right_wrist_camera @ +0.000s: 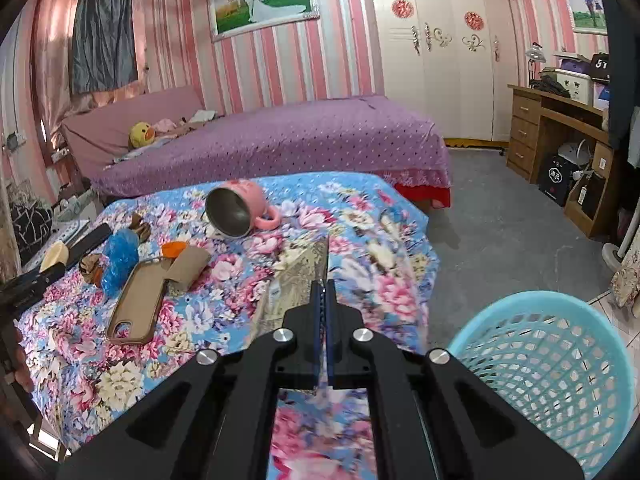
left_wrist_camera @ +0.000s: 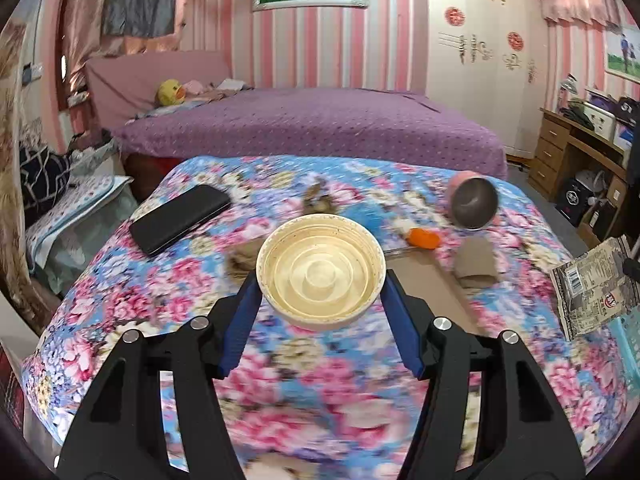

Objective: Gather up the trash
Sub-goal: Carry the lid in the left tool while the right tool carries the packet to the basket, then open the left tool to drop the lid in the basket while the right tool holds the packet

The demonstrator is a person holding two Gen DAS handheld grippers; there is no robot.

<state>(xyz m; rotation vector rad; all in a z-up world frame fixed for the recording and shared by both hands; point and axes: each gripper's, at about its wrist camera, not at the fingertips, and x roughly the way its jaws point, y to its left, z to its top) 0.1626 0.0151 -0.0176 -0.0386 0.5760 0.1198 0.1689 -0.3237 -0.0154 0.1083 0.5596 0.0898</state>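
A floral cloth [right_wrist_camera: 360, 216] covers the table, with the purple bed [right_wrist_camera: 280, 136] behind it and a blue basket [right_wrist_camera: 560, 360] on the floor at the table's right corner. On the cloth lie a black phone [left_wrist_camera: 180, 218], a brown phone case [right_wrist_camera: 138, 300], a tipped pink mug [right_wrist_camera: 240, 208], a cardboard tube [right_wrist_camera: 190, 266] and a blue wrapper [right_wrist_camera: 120, 258]. The left tool [left_wrist_camera: 320, 280] is clamped on a cream lid [left_wrist_camera: 320, 270], held above the cloth. The right tool [right_wrist_camera: 325, 292] is pinched together on a printed wrapper [left_wrist_camera: 592, 288], lifted edge-on near the basket.
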